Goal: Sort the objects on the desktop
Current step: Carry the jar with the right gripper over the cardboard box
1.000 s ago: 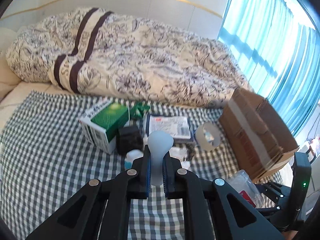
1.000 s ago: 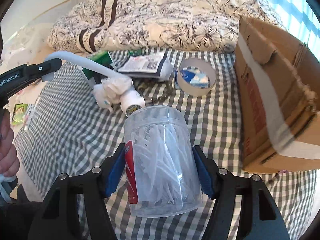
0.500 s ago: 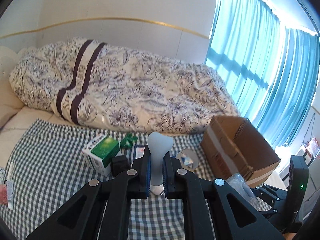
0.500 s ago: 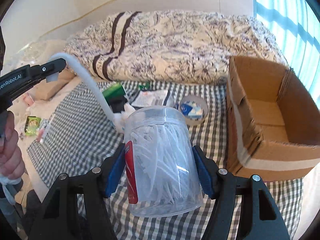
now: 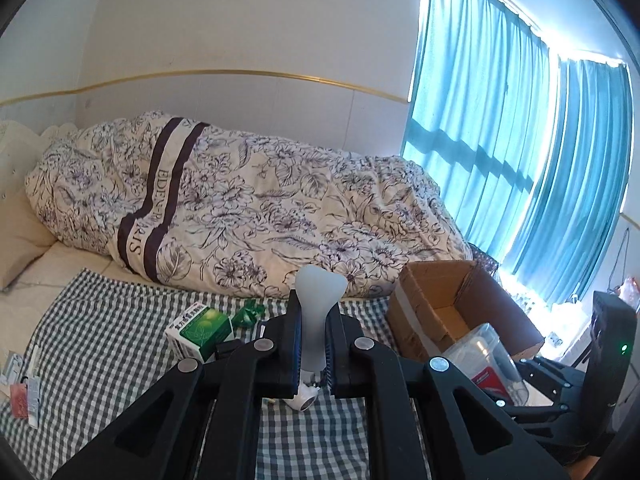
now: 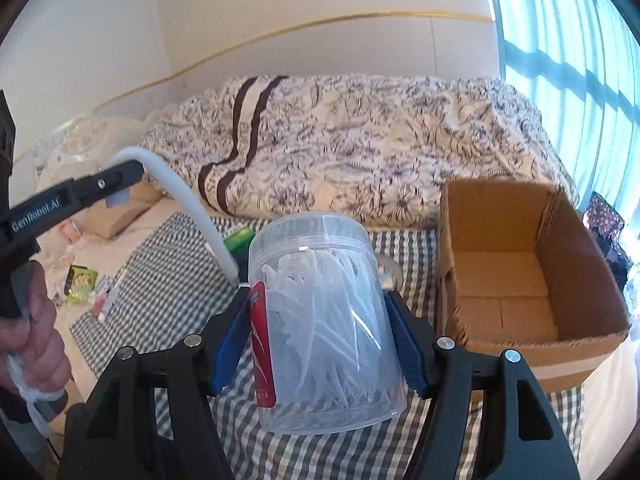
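While both grippers are clamped, the left gripper (image 5: 312,354) on a white curved tool (image 5: 318,312) and the right gripper (image 6: 324,344) on a clear jar (image 6: 324,320), the cardboard box (image 6: 520,280) sits empty and the green carton (image 5: 202,330) remains unsorted.

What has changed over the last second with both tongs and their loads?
Both tongs rose from the checked cloth: the left tongs lifted the white shoehorn-like tool, the right tongs raised the clear jar beside the cardboard box. Both grips stayed shut; nothing was released.

Checked cloth (image 5: 100,344), box (image 5: 448,312), probably on bed.
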The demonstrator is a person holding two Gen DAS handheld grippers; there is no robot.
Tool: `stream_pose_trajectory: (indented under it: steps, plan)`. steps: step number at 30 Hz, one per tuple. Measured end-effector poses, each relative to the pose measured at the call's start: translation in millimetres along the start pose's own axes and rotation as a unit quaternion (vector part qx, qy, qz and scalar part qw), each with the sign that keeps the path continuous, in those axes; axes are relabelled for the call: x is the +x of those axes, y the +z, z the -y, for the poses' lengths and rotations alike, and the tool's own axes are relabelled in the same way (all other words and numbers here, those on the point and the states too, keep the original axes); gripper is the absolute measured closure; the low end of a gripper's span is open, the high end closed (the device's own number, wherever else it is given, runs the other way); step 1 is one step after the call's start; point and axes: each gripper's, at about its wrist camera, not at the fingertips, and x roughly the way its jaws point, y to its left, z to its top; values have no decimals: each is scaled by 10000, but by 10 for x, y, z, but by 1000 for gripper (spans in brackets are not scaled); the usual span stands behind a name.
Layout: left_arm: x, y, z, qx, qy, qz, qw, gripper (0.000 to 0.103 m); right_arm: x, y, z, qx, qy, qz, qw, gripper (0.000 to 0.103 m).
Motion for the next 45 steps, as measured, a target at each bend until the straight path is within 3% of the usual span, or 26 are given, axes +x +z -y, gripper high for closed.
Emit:
stream_pose_trajectory:
  steps: [8,22,38,45]
  plan:
    - [19,145,206,124,-42,83,9999,94,-222,266,141,39,-84,392,9992,38]
    - [70,398,782,370,-406,287,9981,94,-654,610,609,147,-696,914,9933,38]
    - [449,490,1784,713,-1299,98,9889,94,-912,633,1414,464,-1522,870,9834,38]
    - [819,352,2163,822,-1655,-346,9822,94,-849,575,1638,577,-1681,682,9817,38]
